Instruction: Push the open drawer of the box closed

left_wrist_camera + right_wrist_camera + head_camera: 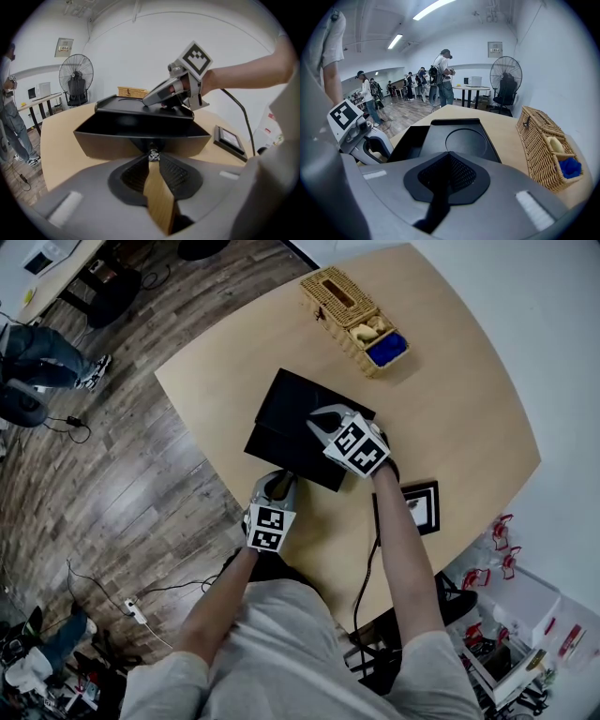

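The black rectangular box (302, 401) sits mid-way across the light wooden table (459, 399), its open black drawer (140, 133) pulled out toward the person. The left gripper (152, 158) has its 2 jaws pinched on the drawer's small metal knob (152, 153). The right gripper (315, 419) rests on the box top, jaws together and empty.

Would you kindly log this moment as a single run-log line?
drawer open | left hand-held gripper shut, tips at knob | right hand-held gripper shut, resting on box top
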The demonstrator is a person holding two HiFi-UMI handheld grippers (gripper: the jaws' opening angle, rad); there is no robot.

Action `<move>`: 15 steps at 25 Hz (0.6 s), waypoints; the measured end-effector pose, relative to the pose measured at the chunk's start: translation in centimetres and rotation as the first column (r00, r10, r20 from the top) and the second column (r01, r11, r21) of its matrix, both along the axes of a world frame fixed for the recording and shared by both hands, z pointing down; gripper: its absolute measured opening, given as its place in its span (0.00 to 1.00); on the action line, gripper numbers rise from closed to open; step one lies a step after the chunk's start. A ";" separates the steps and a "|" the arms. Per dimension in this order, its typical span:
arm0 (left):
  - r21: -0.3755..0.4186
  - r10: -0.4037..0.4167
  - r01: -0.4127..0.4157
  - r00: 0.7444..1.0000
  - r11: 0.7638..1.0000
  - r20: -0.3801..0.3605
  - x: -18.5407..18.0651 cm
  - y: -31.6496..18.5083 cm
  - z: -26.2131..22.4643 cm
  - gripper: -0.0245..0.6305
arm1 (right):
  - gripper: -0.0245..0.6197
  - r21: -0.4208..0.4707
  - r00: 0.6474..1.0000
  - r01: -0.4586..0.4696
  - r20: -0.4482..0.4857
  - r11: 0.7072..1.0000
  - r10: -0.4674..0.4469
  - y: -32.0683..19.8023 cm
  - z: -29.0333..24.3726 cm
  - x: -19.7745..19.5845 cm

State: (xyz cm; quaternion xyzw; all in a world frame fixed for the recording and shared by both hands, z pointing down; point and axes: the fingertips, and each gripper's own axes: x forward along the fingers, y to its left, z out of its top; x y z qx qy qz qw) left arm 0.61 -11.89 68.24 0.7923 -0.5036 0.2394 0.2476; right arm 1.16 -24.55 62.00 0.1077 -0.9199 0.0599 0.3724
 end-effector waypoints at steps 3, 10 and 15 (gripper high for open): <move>0.001 -0.004 0.004 1.000 1.000 -0.004 0.2 -0.3 -0.1 0.23 | 0.04 -0.001 1.000 -0.001 0.001 1.000 0.001 0.0 -0.1 0.0; -0.001 -0.005 0.005 1.000 1.000 -0.005 0.3 -1.4 -0.2 0.23 | 0.04 -0.025 1.000 -0.012 -0.002 1.000 0.012 0.3 1.0 0.3; 0.000 -0.008 0.008 1.000 1.000 -0.005 0.4 -2.3 -0.2 0.23 | 0.04 -0.009 1.000 0.001 0.004 1.000 -0.001 0.0 0.2 -0.1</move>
